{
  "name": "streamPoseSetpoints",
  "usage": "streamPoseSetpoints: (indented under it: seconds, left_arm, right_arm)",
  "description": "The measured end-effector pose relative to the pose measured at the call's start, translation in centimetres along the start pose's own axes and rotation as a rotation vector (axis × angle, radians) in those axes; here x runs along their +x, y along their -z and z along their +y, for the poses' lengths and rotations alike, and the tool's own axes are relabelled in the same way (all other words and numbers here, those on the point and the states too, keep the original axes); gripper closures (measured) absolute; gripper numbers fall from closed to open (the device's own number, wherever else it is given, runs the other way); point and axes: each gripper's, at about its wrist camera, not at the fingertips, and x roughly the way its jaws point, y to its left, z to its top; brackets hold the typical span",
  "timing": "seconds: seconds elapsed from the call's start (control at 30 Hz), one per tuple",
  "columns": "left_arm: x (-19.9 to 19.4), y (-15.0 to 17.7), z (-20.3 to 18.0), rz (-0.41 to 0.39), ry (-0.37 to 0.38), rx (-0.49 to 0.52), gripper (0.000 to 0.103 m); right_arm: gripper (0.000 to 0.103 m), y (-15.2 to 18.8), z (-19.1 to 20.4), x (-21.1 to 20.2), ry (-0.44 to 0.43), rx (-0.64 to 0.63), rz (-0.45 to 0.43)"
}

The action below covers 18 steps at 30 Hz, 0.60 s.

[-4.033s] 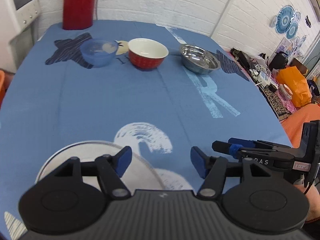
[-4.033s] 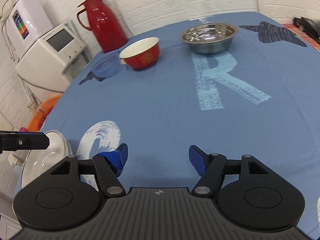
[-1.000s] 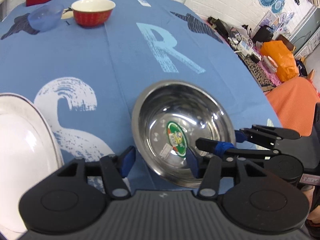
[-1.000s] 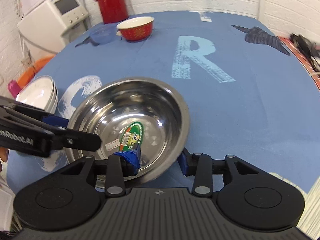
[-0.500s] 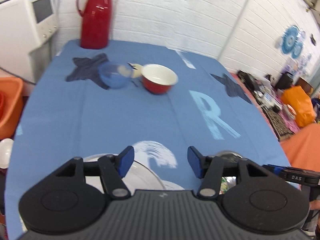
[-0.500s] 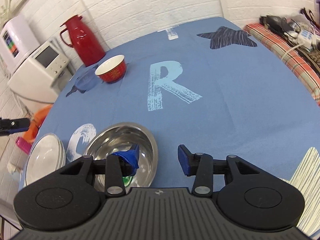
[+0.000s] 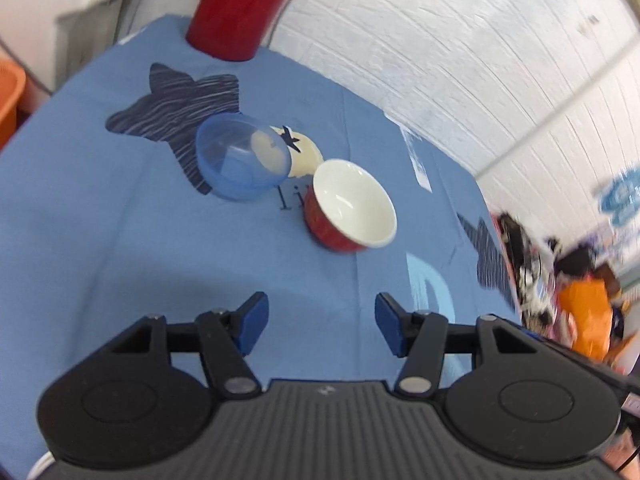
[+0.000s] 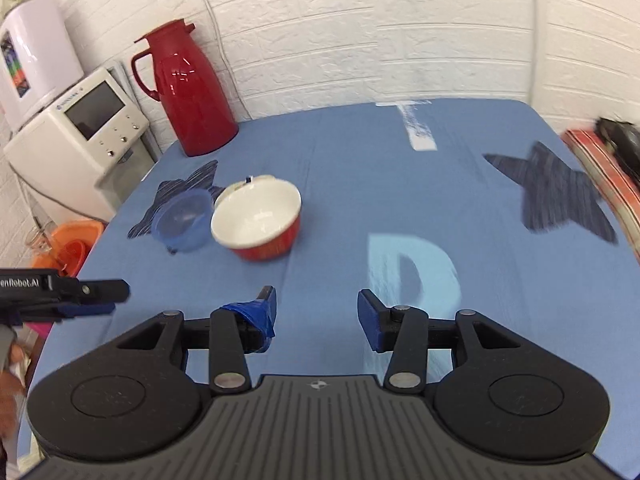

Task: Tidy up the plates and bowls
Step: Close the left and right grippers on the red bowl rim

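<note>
A red bowl [image 7: 350,210] with a white inside stands on the blue tablecloth, and a translucent blue bowl [image 7: 240,162] stands just left of it. My left gripper [image 7: 320,326] hovers open in front of the red bowl, nothing between its fingers. In the right wrist view the same red bowl [image 8: 258,222] and blue bowl [image 8: 182,222] sit ahead and to the left of my right gripper [image 8: 316,318], which is open and empty. The left gripper's fingers [image 8: 84,294] reach in from the left edge there. The steel bowl and white plates are out of view.
A red thermos jug [image 8: 190,92] stands at the table's far left corner. A white appliance [image 8: 80,136] and an orange basin [image 8: 70,248] lie off the table's left edge. The blue tablecloth [image 8: 400,184] carries a pale letter R and dark star prints.
Both grippers have moved forward over the table toward the red and blue bowls. The steel bowl and the plates have dropped out of view behind them.
</note>
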Motion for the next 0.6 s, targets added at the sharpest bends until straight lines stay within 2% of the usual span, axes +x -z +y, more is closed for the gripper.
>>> streamPoseSetpoints:
  seconds: [0.17, 0.3, 0.47, 0.6]
  left_arm:
    - [5.2, -2.8, -0.4, -0.016, -0.028, -0.118, 0.046]
    - [8.5, -4.1, -1.1, -0.011, -0.064, -0.128, 0.046]
    - [11.2, -4.3, -0.9, -0.008, -0.111, -0.154, 0.046]
    - [12.4, -4.6, -1.1, -0.017, -0.129, -0.129, 0.046]
  right_arm:
    - [0.073, -4.3, 1.2, 8.0, 0.006, -0.014, 0.061]
    - [0.073, -5.9, 1.5, 12.8, 0.023, -0.051, 0.091]
    - [0.073, -6.3, 1.5, 15.8, 0.002, -0.079, 0.114]
    - [0.073, -6.2, 1.6, 17.0, -0.007, -0.096, 0.151]
